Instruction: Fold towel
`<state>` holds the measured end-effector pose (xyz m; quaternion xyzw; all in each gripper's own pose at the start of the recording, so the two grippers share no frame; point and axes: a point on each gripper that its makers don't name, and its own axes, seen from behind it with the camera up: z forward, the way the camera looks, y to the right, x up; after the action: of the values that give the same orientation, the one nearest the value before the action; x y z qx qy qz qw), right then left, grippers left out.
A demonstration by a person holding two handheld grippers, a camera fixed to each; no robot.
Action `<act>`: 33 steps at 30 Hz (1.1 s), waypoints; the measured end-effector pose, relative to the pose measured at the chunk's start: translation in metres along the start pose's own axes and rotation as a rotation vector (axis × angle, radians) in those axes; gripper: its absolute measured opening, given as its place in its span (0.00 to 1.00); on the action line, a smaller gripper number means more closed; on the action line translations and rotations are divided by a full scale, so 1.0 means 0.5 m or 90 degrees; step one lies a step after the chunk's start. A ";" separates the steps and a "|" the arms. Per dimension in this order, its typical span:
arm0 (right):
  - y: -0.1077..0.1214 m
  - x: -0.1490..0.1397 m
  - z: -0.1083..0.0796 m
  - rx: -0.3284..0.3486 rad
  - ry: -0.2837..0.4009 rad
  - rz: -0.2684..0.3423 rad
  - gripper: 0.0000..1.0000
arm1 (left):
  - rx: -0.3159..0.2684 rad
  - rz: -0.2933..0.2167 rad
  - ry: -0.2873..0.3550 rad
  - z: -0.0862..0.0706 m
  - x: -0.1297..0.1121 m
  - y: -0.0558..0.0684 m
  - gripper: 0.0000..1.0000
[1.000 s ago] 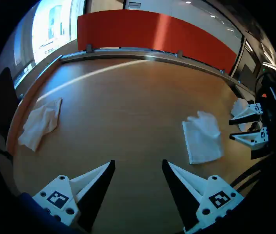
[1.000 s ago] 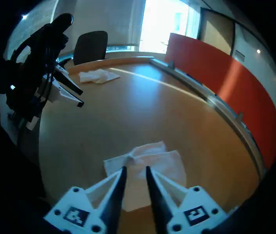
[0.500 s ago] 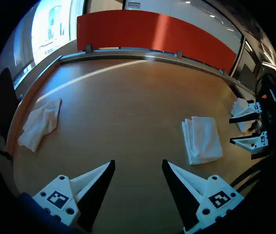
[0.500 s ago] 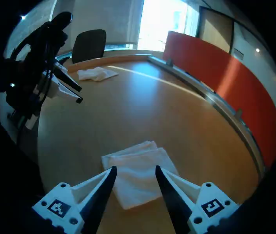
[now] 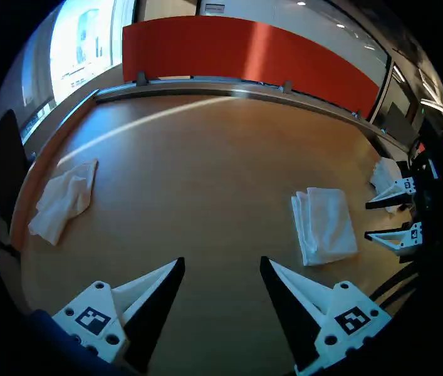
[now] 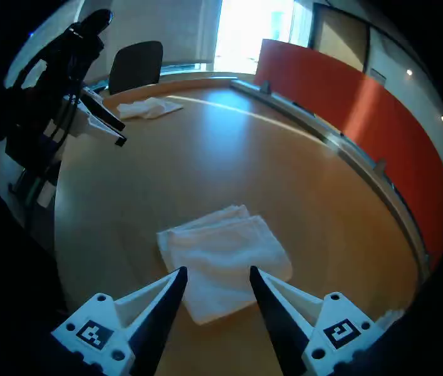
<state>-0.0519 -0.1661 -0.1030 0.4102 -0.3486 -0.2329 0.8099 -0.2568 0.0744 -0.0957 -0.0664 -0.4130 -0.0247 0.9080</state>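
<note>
Wooden worktop (image 5: 208, 156), red partition (image 5: 246, 53) at far edge. One folded towel (image 6: 224, 250), flat, just beyond my right claw (image 6: 218, 271), spread. My left claw (image 5: 221, 260), spread. One crumpled cloth (image 5: 61, 200), left.

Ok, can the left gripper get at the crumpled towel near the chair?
Probably yes. The left gripper is open, and bare table lies between it and the crumpled towel, ahead to its left. The folded towel sits off to the other side, out of the way.
</note>
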 end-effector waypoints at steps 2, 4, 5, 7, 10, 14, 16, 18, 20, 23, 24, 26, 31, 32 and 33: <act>-0.001 -0.014 0.002 -0.002 -0.006 0.005 0.76 | 0.000 0.000 0.000 0.000 0.000 0.000 0.89; -0.002 -0.028 0.004 -0.003 -0.012 0.010 0.76 | 0.000 0.000 0.000 0.001 0.001 0.000 0.89; -0.002 -0.034 0.005 -0.004 -0.014 0.013 0.76 | 0.000 0.000 0.000 0.001 0.001 0.000 0.89; -0.003 -0.048 0.007 -0.004 -0.020 0.019 0.76 | 0.001 0.000 0.000 0.001 0.001 -0.001 0.89; -0.005 -0.068 0.010 -0.004 -0.029 0.025 0.76 | 0.001 0.001 0.000 0.001 0.001 -0.001 0.89; -0.009 -0.094 0.015 -0.004 -0.041 0.031 0.76 | 0.001 0.002 -0.001 0.002 0.001 -0.001 0.89; -0.013 -0.108 0.019 -0.003 -0.047 0.033 0.76 | 0.001 0.002 0.000 0.002 0.002 0.000 0.89; -0.018 -0.121 0.022 -0.001 -0.054 0.035 0.76 | 0.000 0.002 0.000 0.002 0.002 0.000 0.89; -0.022 -0.133 0.025 0.000 -0.061 0.036 0.76 | 0.000 0.002 0.001 0.001 0.003 0.001 0.89; -0.024 -0.149 0.028 -0.003 -0.069 0.038 0.76 | 0.000 0.002 0.001 0.001 0.004 0.001 0.88; -0.024 -0.152 0.029 -0.004 -0.071 0.039 0.76 | 0.000 0.003 0.001 0.001 0.004 0.001 0.89; -0.024 -0.158 0.031 -0.006 -0.074 0.041 0.76 | 0.000 0.003 0.001 0.002 0.004 0.002 0.89; -0.024 -0.167 0.037 -0.011 -0.077 0.047 0.76 | 0.005 0.002 0.002 0.002 0.002 -0.001 0.89; -0.024 -0.168 0.038 -0.013 -0.077 0.047 0.76 | 0.006 0.002 0.002 0.001 0.003 -0.003 0.89; -0.025 -0.168 0.038 -0.013 -0.077 0.047 0.75 | 0.007 0.002 0.003 0.001 0.002 -0.004 0.89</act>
<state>-0.1221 -0.1268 -0.1367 0.3736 -0.4096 -0.2306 0.7997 -0.2568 0.0724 -0.0941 -0.0616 -0.4110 -0.0212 0.9093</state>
